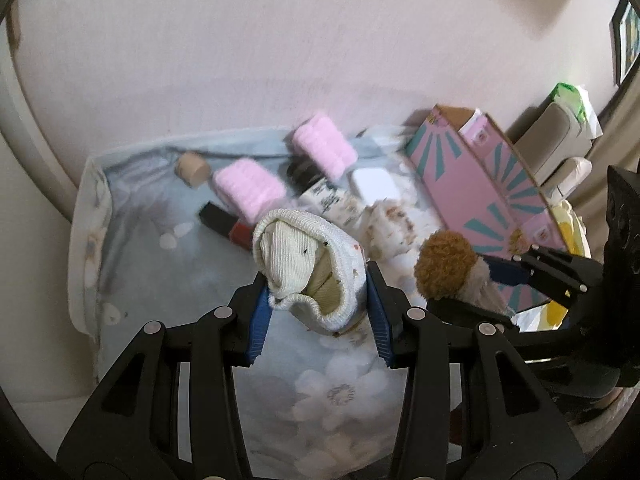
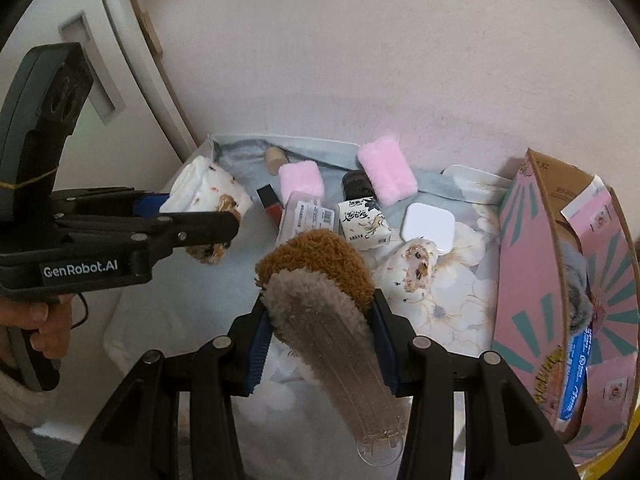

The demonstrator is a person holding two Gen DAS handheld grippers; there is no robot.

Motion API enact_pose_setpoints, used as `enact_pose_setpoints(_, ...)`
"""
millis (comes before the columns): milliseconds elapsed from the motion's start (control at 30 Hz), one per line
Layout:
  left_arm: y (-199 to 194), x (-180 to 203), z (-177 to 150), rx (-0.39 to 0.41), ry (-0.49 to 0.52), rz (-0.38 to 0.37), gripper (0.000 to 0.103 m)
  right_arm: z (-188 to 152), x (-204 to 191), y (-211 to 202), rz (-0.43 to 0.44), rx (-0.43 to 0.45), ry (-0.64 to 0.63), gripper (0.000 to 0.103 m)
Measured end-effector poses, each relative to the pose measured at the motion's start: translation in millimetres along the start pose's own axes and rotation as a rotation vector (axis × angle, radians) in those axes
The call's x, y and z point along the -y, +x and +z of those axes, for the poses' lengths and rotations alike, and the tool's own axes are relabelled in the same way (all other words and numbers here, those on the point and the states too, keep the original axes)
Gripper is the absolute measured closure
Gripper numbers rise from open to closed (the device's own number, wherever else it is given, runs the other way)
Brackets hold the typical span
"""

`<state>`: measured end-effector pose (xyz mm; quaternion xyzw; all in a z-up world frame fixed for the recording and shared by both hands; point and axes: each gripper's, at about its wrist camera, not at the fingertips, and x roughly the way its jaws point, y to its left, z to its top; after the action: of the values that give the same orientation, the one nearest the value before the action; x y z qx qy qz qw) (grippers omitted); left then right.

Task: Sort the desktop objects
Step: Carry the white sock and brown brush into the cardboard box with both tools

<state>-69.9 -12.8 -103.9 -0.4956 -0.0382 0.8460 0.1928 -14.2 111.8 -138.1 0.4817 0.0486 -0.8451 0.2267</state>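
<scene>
Two handheld grippers hang above a flower-print cloth: the left gripper is clamped on a rolled white sock, the right gripper on a brown-and-grey fuzzy sock on a clear hanger. Ahead of both tools lie two pink fluffy rolls, a tissue pack, a white square case and a red lipstick. To the right gripper's right stands an open pink carton.
</scene>
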Motion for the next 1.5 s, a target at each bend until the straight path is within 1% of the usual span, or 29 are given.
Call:
enact_pose_setpoints(100, -13, 12, 13, 0.019, 0.009, 0.003, 0.064, 4, 3, -12, 0.017, -0.018, 0.010, 0.061)
enact_pose_setpoints(233, -28, 26, 28, 0.048, 0.020, 0.001, 0.063, 8, 9, -26, 0.014, -0.034, 0.006, 0.061)
enact_pose_setpoints(367, -37, 41, 39, 0.066, 0.039, -0.009, 0.063, 7, 22, -38, 0.029, -0.040, 0.049, 0.061)
enact_pose_setpoints(633, -32, 81, 63, 0.072, 0.092, -0.033, 0.063, 9, 58, -64, -0.020, -0.023, 0.076, 0.061)
enact_pose_setpoints(767, -25, 106, 78, 0.077, 0.124, -0.062, 0.063, 8, 83, -79, -0.036, -0.015, 0.103, 0.061)
enact_pose_setpoints(833, -20, 118, 86, 0.074, 0.135, -0.084, 0.063, 8, 95, -87, -0.046, -0.012, 0.106, 0.061)
enact_pose_setpoints(900, -11, 134, 95, 0.067, 0.137, -0.130, 0.063, 8, 109, -98, -0.058, -0.003, 0.117, 0.061)
enact_pose_setpoints(967, -3, 149, 103, 0.059, 0.148, -0.154, 0.063, 6, 127, -107, -0.073, 0.005, 0.139, 0.061)
enact_pose_setpoints(1033, 7, 168, 110, 0.055, 0.179, -0.149, 0.063, 2, 142, -113, -0.089, 0.005, 0.160, 0.061)
enact_pose_setpoints(1167, 28, 206, 126, 0.045, 0.232, -0.138, 0.063, -6, 177, -119, -0.129, -0.028, 0.201, 0.061)
enact_pose_setpoints(1267, 48, 229, 135, 0.027, 0.254, -0.142, 0.063, -17, 201, -114, -0.114, -0.049, 0.251, 0.061)
enact_pose_setpoints(1333, 64, 246, 139, 0.008, 0.273, -0.142, 0.063, -23, 210, -110, -0.103, -0.054, 0.276, 0.061)
enact_pose_setpoints(1500, 100, 273, 143, -0.032, 0.292, -0.146, 0.063, -34, 231, -95, -0.068, -0.060, 0.332, 0.061)
